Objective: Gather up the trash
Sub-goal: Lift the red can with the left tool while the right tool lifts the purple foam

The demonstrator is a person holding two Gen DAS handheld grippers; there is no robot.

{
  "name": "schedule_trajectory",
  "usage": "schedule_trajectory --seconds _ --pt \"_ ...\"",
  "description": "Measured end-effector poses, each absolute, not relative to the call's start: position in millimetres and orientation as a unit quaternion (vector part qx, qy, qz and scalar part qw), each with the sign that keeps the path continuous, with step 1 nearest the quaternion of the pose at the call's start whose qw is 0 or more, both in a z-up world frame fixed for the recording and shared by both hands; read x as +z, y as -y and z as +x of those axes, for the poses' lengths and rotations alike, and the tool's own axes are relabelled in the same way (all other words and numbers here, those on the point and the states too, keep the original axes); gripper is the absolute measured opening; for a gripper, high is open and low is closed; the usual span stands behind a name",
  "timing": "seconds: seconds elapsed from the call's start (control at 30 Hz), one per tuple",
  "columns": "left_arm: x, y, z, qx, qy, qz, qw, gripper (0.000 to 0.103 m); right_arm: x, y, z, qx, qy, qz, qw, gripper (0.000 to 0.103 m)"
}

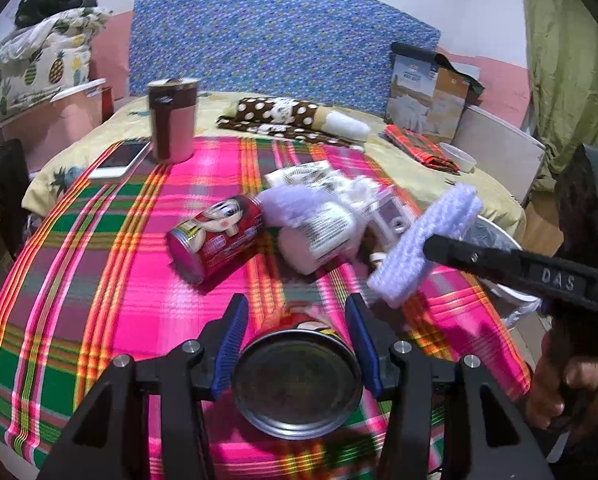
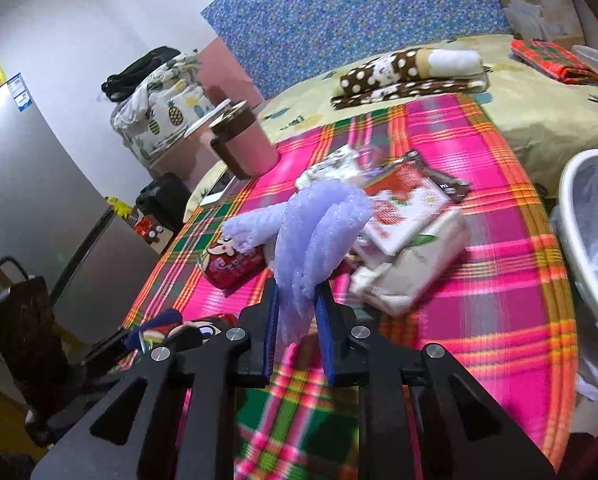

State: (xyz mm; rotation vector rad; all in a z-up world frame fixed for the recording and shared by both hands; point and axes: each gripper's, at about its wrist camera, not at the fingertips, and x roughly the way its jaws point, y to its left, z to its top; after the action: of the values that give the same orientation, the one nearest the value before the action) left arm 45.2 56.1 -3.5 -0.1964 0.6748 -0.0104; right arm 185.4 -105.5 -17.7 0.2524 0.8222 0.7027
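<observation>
My left gripper (image 1: pixel 297 304) is shut on a red cartoon-printed can (image 1: pixel 299 376), whose silver end faces the camera; blue pads press both its sides. My right gripper (image 2: pixel 298 286) is shut on a folded purple foam net (image 2: pixel 323 232), lifted above the plaid cloth. That net (image 1: pixel 423 240) and the right gripper (image 1: pixel 433 245) also show at the right of the left wrist view. A second red can (image 1: pixel 219 240) lies on its side beside a pile of trash: a white labelled bottle (image 1: pixel 319 236), a strawberry-print packet (image 2: pixel 403 208) and a white pouch (image 2: pixel 411 268).
A white bin (image 2: pixel 571 208) lined with a clear bag stands off the bed's right edge. A brown and pink tumbler (image 1: pixel 173 120) and a phone (image 1: pixel 121 158) sit at the cloth's far left. Folded spotted fabric (image 1: pixel 283 118) and a box (image 1: pixel 427 92) lie further back.
</observation>
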Motion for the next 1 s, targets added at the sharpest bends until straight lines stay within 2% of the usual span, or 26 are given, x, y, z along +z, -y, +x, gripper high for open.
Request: schedule_trajectory --seconds 0.5,0.77,1.0 --pt "14.6 -9.0 74.3 -0.042 -0.326 -0.060 0.943 0.052 -14.6 162.7 184.1 0.283 -0.369 0.154 0.872 0.020" --pt "0.2 2.5 95.9 -0.065 -0.354 -0.057 0.931 0.053 -20.5 170.6 186.7 0.279 -0.371 0.161 0.871 0.020" --pt "-2.7 8.7 87.9 -0.078 -0.358 -0.047 0.929 0.061 -21.9 175.3 186.8 0.280 -0.369 0.161 0.871 0.020"
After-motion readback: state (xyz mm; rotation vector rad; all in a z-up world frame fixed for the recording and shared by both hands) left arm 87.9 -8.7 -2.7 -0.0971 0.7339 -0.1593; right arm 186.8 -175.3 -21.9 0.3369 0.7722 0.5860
